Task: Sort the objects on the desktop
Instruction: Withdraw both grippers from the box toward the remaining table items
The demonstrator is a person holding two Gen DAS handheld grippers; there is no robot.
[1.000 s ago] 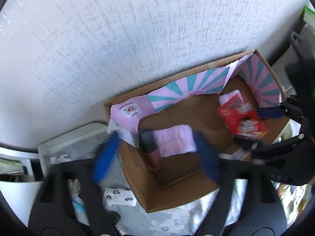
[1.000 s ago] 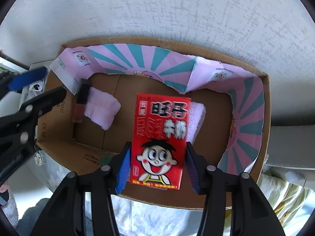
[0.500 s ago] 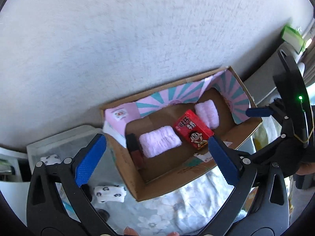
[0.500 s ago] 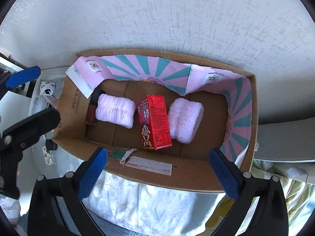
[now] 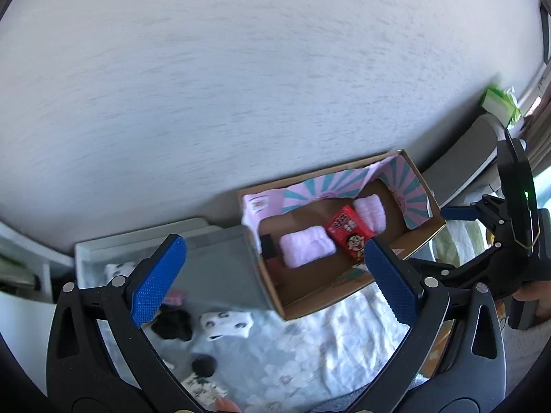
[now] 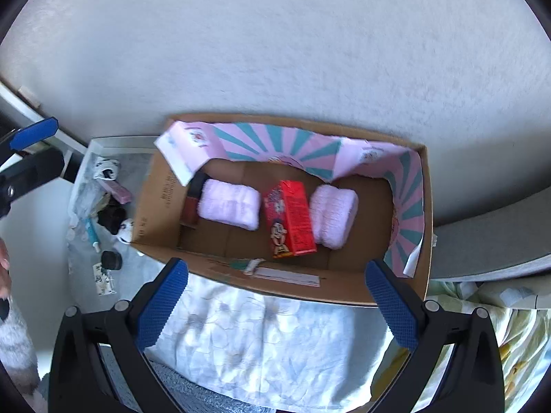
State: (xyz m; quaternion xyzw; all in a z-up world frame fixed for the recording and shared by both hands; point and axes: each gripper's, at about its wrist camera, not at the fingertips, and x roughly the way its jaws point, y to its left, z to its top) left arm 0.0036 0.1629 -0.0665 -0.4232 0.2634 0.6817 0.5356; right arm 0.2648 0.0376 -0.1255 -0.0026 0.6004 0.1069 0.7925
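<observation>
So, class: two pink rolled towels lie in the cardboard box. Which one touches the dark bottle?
The left pink towel, lying against the dark bottle by the box's left wall. The right pink towel sits beyond the red carton.

The left gripper (image 5: 273, 280) is spread wide, holding nothing. The right gripper (image 6: 275, 304) is equally wide and bare.

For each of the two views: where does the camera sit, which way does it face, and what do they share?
Left wrist: on the left gripper, looking down at the cardboard box from its left; open jaws and the right gripper show.
Right wrist: on the right gripper, facing the box front-on; open jaws show.
Shared: box, red carton, two pink towels.
</observation>
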